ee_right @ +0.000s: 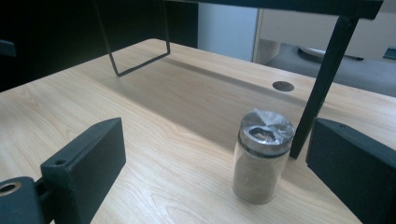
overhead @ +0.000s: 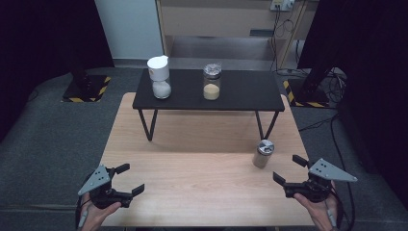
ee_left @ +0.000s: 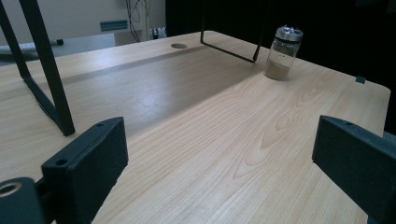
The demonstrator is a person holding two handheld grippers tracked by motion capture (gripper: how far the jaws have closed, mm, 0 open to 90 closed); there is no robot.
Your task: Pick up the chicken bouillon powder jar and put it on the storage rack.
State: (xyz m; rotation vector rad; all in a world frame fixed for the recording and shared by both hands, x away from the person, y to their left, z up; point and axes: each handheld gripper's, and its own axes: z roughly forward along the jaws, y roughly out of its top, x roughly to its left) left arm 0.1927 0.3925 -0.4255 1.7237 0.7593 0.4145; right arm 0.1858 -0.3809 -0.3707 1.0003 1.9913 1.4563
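Note:
A small glass shaker [overhead: 263, 154] with a metal lid and brownish powder stands upright on the wooden table [overhead: 202, 187], near its right edge. My right gripper [overhead: 288, 168] is open just to the shaker's near right, and in the right gripper view the shaker [ee_right: 261, 158] stands a little ahead of the right gripper [ee_right: 217, 158], toward its right jaw. My left gripper [overhead: 132, 178] is open at the near left corner, holding nothing. In the left gripper view the shaker [ee_left: 282, 53] stands far across the table from the left gripper [ee_left: 219, 158].
A black low shelf [overhead: 240, 98] on thin legs stands across the table's far half. It carries a white-lidded jar of white powder [overhead: 160, 79] and a jar of yellowish grains [overhead: 211, 83]. One shelf leg [ee_right: 322, 88] rises just behind the shaker. Dark floor surrounds the table.

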